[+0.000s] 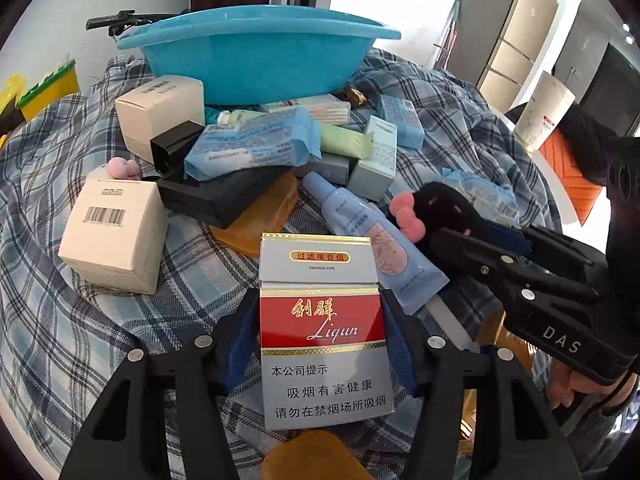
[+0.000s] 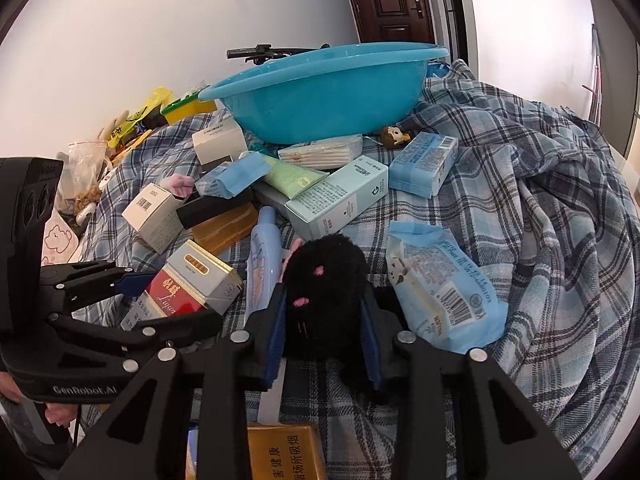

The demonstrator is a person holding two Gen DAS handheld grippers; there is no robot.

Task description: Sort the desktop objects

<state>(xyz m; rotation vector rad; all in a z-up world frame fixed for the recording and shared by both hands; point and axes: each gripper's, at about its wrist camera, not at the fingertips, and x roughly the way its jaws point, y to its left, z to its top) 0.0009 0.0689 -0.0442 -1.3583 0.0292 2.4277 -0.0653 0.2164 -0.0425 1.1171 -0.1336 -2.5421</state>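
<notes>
The basin (image 1: 256, 60) stands at twelve o'clock behind the heap of boxes (image 1: 276, 152); the cigarette pack (image 1: 320, 320) lies at six, the plush toy (image 1: 444, 208) at three.

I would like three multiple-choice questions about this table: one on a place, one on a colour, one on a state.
1. Where is the blue basin?
A. Behind the clutter
B. On the floor
C. In a gripper

2. What colour is the plush toy?
A. White
B. Black
C. Green

3. What does the left gripper hold?
A. Nothing
B. A tube
C. The cigarette pack

Answers: 1 A, it stands on the plaid cloth past the boxes. 2 B, black fur with pink marks. 3 C, its fingers flank the pack.
</notes>
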